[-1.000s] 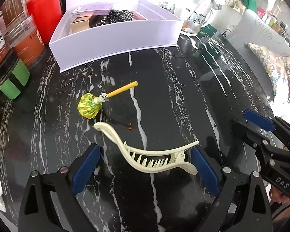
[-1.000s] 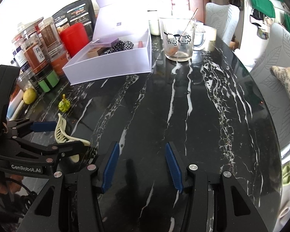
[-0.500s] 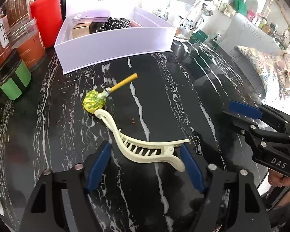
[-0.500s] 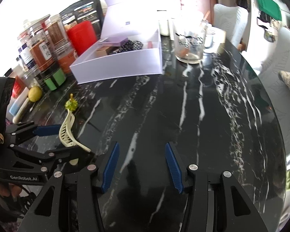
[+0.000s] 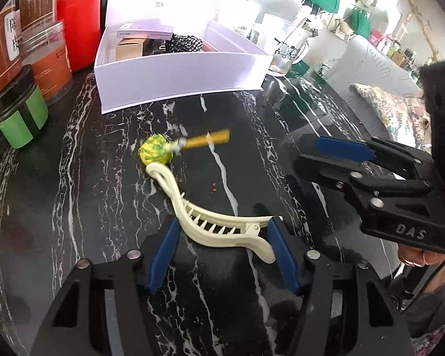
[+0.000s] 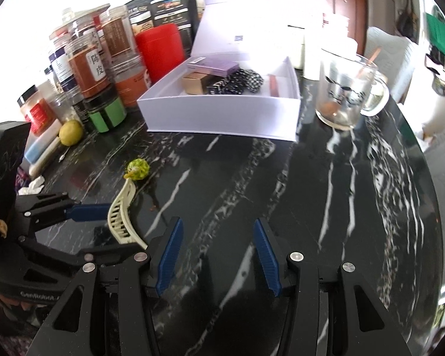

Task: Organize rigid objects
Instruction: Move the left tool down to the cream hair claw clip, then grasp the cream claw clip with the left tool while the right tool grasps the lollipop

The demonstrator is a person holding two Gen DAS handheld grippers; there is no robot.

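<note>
Clip pinched in your closing left gripper; right gripper parted, empty. Lollipop unboxed; box part-filled.

Left gripper jaws just closing around cream hair clip on black marble table; blue pads at clip's two ends, seemingly touching. Clip's far tip meets yellow-green lollipop (orange stick blurred, pointing right). White box beyond, holding small cartons and checkered item. Red canister and green-labelled jar at left. Right gripper at right edge, jaws apart, nothing between.
</note>
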